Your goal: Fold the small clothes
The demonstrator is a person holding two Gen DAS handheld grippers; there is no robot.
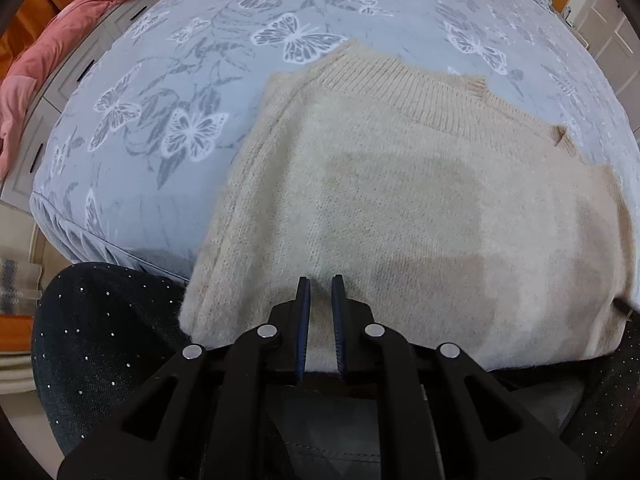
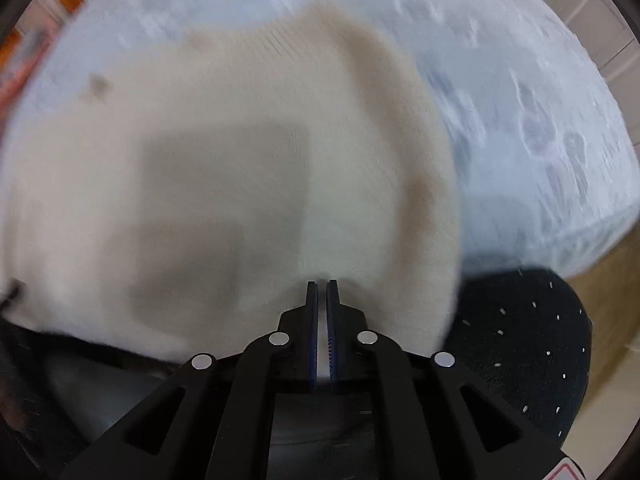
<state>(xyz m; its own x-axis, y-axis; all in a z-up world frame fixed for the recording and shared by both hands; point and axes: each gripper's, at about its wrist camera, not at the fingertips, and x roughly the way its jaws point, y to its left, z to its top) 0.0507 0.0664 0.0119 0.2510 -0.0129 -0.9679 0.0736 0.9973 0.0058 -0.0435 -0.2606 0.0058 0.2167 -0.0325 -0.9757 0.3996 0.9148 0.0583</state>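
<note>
The left gripper (image 1: 321, 280) sits closest, black arms reaching down over the near edge of a cream knitted sweater (image 1: 400, 200). Its blue-lined fingers (image 1: 304, 312) are drawn nearly together with a narrow slot left between them; cream knit shows through that slot, but whether the pads actually pinch a fold cannot be told from here. The right gripper (image 2: 322, 282) points down at the same sweater (image 2: 240, 160) further along its near hem, jaws pressed almost flat against each other, a thin pale strip visible between the pads; that view is smeared with motion blur, so a hold on the fabric cannot be confirmed.

The sweater lies spread on a bed, ribbed neckband (image 1: 400, 84) at the far side, body folded into a rough rectangle whose near edge hangs just over the mattress edge. Under it is a grey-blue bedspread (image 1: 180, 92) printed with white butterflies. Dark trousers with small sparkling dots (image 1: 100, 340) flank the grippers, just beside the bed. A pink cloth (image 1: 52, 52) lies bunched along the far left edge.
</note>
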